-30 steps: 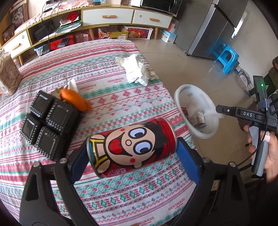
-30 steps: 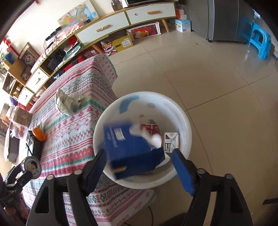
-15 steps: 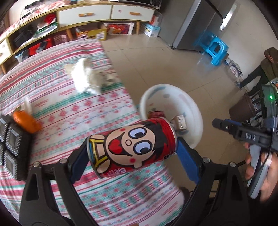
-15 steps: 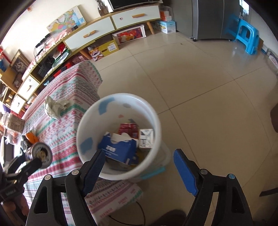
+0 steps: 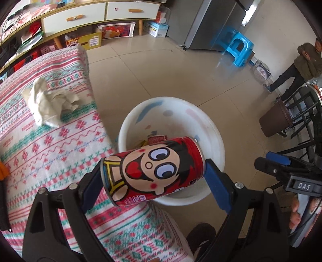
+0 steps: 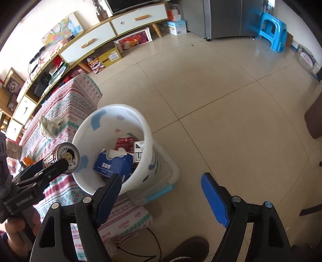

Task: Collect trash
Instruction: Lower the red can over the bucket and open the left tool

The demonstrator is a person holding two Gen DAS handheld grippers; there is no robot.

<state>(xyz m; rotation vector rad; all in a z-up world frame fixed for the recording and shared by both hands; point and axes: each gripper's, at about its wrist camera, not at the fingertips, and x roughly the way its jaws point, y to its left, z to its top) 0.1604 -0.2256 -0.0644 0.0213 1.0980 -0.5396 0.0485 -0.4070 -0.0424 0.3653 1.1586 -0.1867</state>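
My left gripper (image 5: 154,179) is shut on a red cartoon-face can (image 5: 153,169), held sideways over the near rim of the white trash bin (image 5: 209,131). In the right wrist view the can (image 6: 65,157) sits at the bin's left rim (image 6: 140,121). The bin holds a blue tissue box (image 6: 112,164) and small cartons. My right gripper (image 6: 161,193) is open and empty, just right of the bin above the floor. A crumpled white paper (image 5: 48,102) lies on the patterned tablecloth (image 5: 40,145).
A blue stool (image 5: 239,48), a fridge (image 5: 213,22) and a low cabinet (image 5: 90,16) stand at the back. A brown bin (image 5: 274,119) and a chair are at the right, with a person (image 5: 301,64) beyond. An orange object (image 5: 3,171) lies at the table's left.
My left gripper has carried the can rightward off the table to the bin's rim. My right gripper has drawn back from the bin; the blue tissue box it dropped lies inside.
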